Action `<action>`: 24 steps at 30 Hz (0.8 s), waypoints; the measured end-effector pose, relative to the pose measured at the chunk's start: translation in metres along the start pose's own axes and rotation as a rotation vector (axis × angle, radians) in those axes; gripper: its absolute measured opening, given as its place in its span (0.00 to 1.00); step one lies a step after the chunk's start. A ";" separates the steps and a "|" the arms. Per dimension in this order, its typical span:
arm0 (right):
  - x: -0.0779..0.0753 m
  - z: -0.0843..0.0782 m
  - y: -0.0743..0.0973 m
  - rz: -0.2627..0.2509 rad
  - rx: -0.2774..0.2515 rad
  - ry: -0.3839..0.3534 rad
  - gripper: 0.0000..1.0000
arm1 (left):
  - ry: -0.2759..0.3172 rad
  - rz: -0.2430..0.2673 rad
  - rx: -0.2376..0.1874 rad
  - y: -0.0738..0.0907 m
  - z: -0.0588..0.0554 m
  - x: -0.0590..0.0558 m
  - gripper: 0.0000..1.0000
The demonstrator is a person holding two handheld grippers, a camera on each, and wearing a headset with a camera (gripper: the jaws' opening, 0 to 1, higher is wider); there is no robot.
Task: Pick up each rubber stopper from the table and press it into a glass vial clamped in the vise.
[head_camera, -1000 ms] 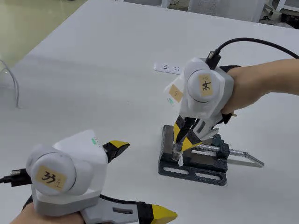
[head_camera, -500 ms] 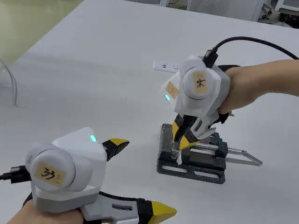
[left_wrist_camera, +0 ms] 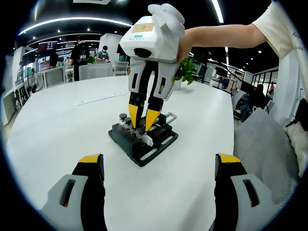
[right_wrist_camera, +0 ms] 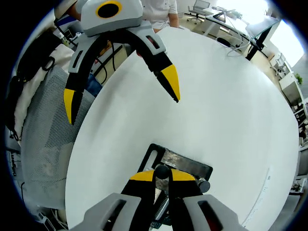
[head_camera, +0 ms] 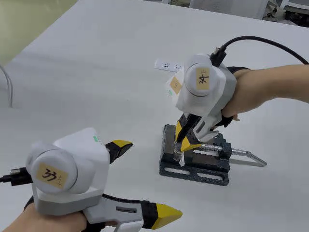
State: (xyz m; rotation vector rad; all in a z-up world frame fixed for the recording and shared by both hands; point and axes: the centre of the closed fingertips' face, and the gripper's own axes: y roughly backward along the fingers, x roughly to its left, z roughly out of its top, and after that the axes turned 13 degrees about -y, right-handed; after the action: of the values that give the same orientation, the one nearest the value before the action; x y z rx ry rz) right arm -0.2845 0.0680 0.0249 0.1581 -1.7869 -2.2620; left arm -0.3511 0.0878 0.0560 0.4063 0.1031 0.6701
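Note:
My right gripper (head_camera: 182,141) points down over the black vise (head_camera: 212,169), its yellow tips nearly together just above the jaws. In the right gripper view it (right_wrist_camera: 162,177) is shut on a dark round rubber stopper (right_wrist_camera: 161,170) directly above the vise (right_wrist_camera: 190,166). The left gripper view shows those tips (left_wrist_camera: 142,118) over a glass vial (left_wrist_camera: 146,139) clamped in the vise (left_wrist_camera: 154,147), with more dark-topped vials (left_wrist_camera: 124,118) beside it. My left gripper (head_camera: 143,180) hangs open and empty at the near left, well short of the vise.
A flat white strip (head_camera: 166,66) lies on the white table (head_camera: 96,72) behind the vise. The vise's screw handle (head_camera: 248,157) sticks out to the right. People and office furniture stand far off beyond the table in the left gripper view.
The head camera has shifted a little. My right gripper stays over the vise with the stopper, barely moved. The left gripper is still open in the same place.

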 end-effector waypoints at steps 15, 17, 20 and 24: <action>-0.001 -0.004 0.004 -0.005 -0.051 0.030 0.05 | 0.001 -0.005 0.002 0.000 0.001 -0.001 0.95; 0.000 -0.003 0.004 -0.003 -0.056 0.028 0.05 | -0.001 -0.007 0.002 0.000 0.002 -0.003 0.95; 0.001 -0.002 0.004 -0.006 -0.053 0.045 0.05 | -0.001 -0.012 0.001 0.000 0.002 -0.003 0.95; -0.001 -0.003 0.004 -0.003 -0.042 0.046 0.05 | -0.001 -0.013 0.002 0.000 0.001 -0.002 0.95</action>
State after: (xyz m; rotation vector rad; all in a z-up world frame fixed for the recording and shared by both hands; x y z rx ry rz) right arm -0.2827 0.0645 0.0281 0.2027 -1.7163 -2.2770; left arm -0.3525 0.0858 0.0570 0.4080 0.1055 0.6570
